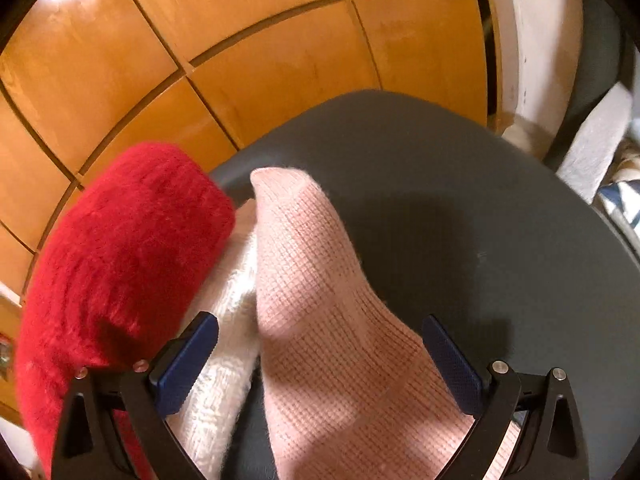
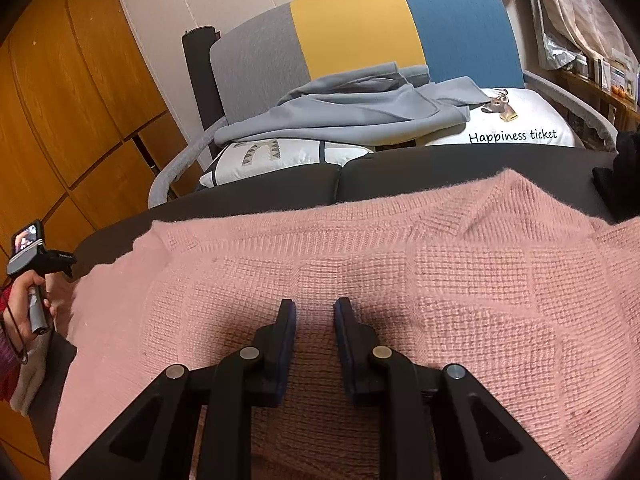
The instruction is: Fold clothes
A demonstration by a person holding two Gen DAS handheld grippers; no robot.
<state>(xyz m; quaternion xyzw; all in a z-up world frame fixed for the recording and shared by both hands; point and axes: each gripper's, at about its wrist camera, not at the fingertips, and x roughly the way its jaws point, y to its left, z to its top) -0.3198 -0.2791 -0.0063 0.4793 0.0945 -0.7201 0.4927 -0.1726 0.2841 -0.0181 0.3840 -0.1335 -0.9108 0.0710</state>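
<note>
left-wrist view, left to right: wooden cabinet doors (image 1: 248,52) behind; a fuzzy red garment (image 1: 120,248) overhanging the dark table (image 1: 460,184); a white knit (image 1: 228,320) beside it, under the left pad; the pink sweater's sleeve (image 1: 320,300) running up between the spread fingers of the left gripper (image 1: 320,334), neither pad pressing it. right-wrist view, left to right: a hand (image 2: 24,304) gripping the other tool's handle; the pink sweater (image 2: 440,300) spread flat over the table, filling the foreground; the right gripper (image 2: 315,308) low over it, jaws narrowly parted, whether pinching knit cannot be told; behind, a grey cloth (image 2: 352,108) heaped on a chair (image 2: 360,28), with printed cushions (image 2: 520,128)
</note>
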